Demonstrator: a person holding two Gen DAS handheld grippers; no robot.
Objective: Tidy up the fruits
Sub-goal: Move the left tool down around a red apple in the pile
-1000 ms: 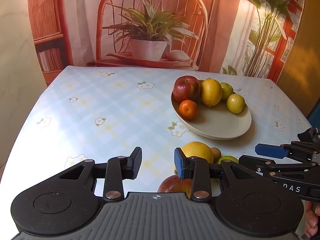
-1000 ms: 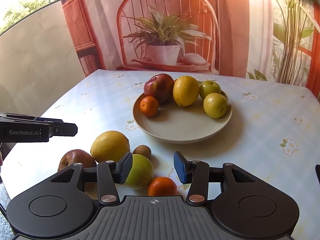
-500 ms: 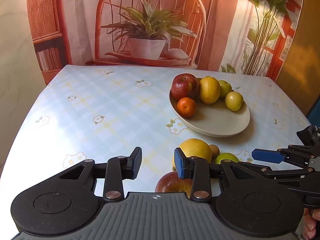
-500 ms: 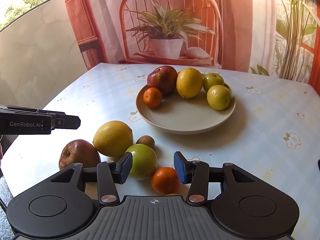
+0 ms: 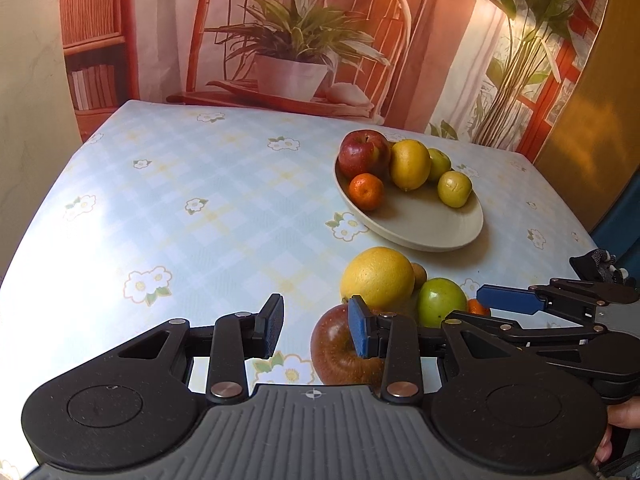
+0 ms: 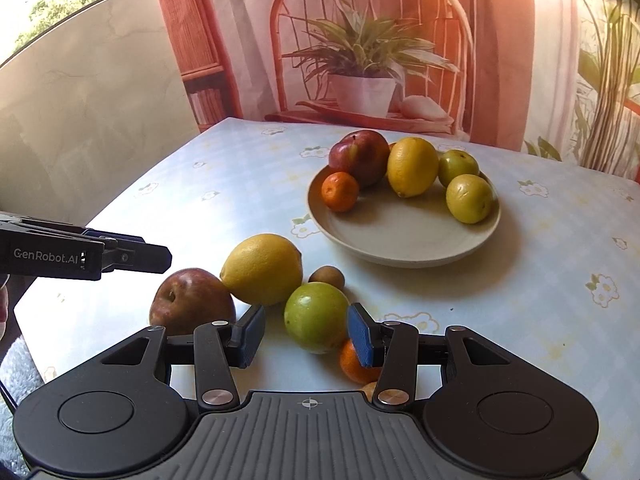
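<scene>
A beige plate (image 6: 400, 256) holds a red apple (image 6: 360, 156), a lemon (image 6: 412, 166), two yellow-green fruits and a mandarin. In front of it, loose on the tablecloth, lie a red apple (image 5: 340, 348), a large yellow citrus (image 6: 262, 268), a small brown fruit (image 6: 327, 277), a green fruit (image 6: 316, 316) and a mandarin (image 6: 354, 362). My left gripper (image 5: 316, 328) hovers open just left of the loose apple. My right gripper (image 6: 306, 336) is open, and the green fruit shows between its fingers, with no pad pressing on it.
The table wears a pale blue checked cloth with flowers (image 5: 180, 200); its left half is bare. A printed backdrop of a chair and potted plant (image 5: 296, 60) hangs behind the far edge. Each gripper shows in the other's view: right gripper (image 5: 504, 300), left gripper (image 6: 132, 254).
Both wrist views have tipped down a little, so the loose fruits sit higher in the frames. The jaws of both grippers stand as before and no fruit has moved.
</scene>
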